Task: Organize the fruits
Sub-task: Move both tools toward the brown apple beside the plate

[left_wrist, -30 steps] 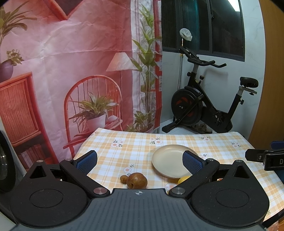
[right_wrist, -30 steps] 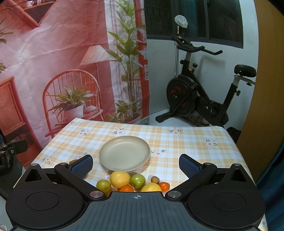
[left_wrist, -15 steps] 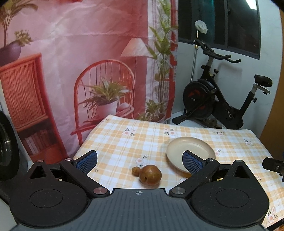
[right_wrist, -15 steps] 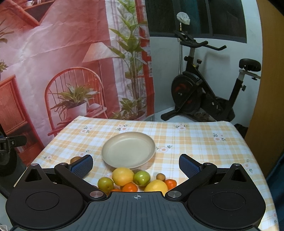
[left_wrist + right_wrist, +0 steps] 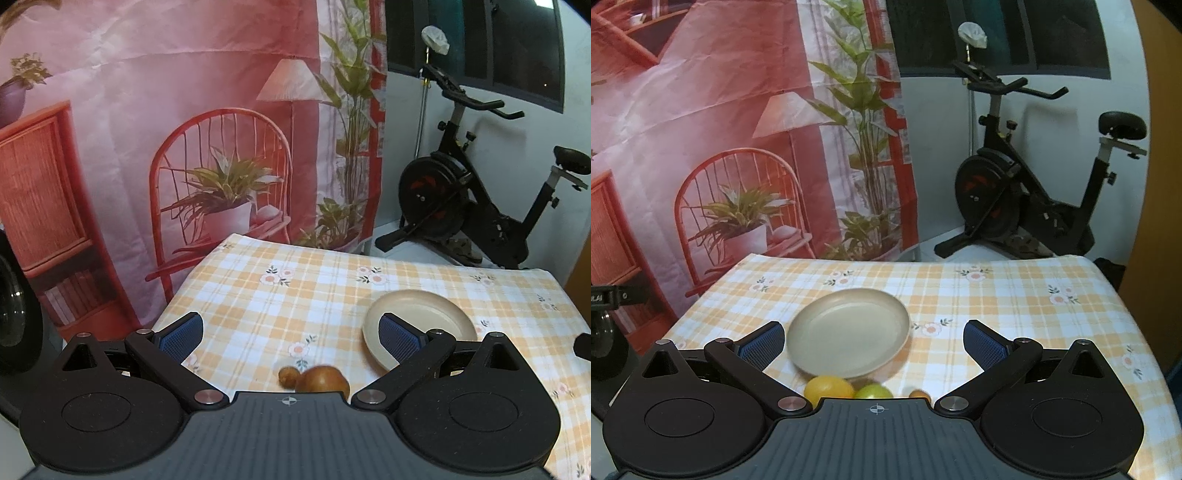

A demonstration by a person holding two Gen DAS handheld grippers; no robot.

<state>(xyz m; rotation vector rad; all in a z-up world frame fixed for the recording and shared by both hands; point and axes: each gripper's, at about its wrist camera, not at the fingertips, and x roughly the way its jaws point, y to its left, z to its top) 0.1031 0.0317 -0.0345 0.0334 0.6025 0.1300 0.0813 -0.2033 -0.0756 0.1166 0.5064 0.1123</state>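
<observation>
Both hand-held grippers are seen spread wide with nothing between the blue pads: left hand-held gripper (image 5: 291, 334), right hand-held gripper (image 5: 873, 341). A shallow round beige plate (image 5: 849, 332) is set on the worktop covered with an orange-and-white checked floral cloth (image 5: 1015, 306), empty, with bare cloth beyond it up to the far edge. Just nearer than the plate, a yellow round fruit (image 5: 827, 387), a green round fruit (image 5: 873, 391) and a small orange fruit (image 5: 918, 394) are partly hidden by the gripper body. Left of the plate, a brown pear-shaped fruit (image 5: 323, 378) touches a small brown fruit (image 5: 288, 376), with open cloth towards the left edge.
</observation>
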